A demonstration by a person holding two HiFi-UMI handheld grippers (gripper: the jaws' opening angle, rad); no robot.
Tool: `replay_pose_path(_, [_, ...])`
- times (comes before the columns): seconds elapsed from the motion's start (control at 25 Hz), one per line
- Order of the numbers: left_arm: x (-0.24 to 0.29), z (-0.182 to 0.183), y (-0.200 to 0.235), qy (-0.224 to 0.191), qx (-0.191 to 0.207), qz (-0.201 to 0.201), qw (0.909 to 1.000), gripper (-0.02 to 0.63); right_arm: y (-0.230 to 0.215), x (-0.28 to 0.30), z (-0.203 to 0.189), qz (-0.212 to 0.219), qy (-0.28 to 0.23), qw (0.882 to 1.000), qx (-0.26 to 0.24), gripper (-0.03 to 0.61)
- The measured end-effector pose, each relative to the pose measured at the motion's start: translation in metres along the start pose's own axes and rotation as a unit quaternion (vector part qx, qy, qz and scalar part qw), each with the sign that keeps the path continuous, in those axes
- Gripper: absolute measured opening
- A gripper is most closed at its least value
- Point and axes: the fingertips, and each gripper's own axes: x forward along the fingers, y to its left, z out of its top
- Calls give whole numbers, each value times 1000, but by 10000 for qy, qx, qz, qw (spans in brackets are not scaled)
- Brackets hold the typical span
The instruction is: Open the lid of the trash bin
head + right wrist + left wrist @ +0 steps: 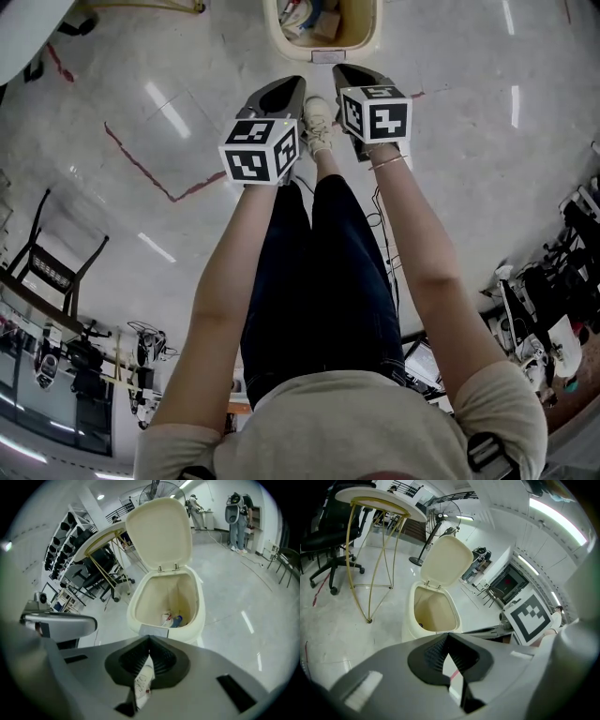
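Bin (154,595) stands with lid (159,531) upright; left hand-held gripper (448,635) and right hand-held gripper (150,639) closed, empty, near it

The bin (200,603) and its lid (159,531) are smooth, faintly shiny cream plastic. The floor (243,588) is glossy. The left hand-held gripper (449,637) and right hand-held gripper (149,639) are matt grey plastic, with ribbed black pads (164,660).

From our head we look steeply down to the floor (469,141), with the bin (275,37) at the top edge. Cameras on the left gripper (295,86) and right gripper (342,73) face forward, near the bin, which all three views share
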Motion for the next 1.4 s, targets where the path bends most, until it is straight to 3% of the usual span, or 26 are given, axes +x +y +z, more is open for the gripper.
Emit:
replay_pose_path(0.4, [-56, 46, -53, -13, 461, -263, 9986, 9, 36, -91, 11, 76, -282, 9994, 211, 8])
replay_pose_path(0.6, [-96, 80, -93, -228, 623, -525, 9964, 9, 54, -140, 32, 126, -566, 9983, 44, 8])
replay_pose_path(0.76, [-118, 101, -123, -241, 942, -675, 9930, 9, 73, -178, 60, 200, -818, 9953, -473, 8])
replay_pose_path(1.04, [-165, 146, -156, -612, 1469, -407, 9864, 9, 93, -249, 124, 227, -1492, 9849, -851, 6])
replay_pose_path(1.24, [-202, 169, -174, -930, 1391, -335, 9853, 9, 108, -303, 158, 355, -1959, 9760, -878, 8])
replay_pose_path(1.4, [-220, 207, -185, -1330, 1590, -360, 9776, 9, 128, -339, 202, 451, -2472, 9600, -1235, 6])
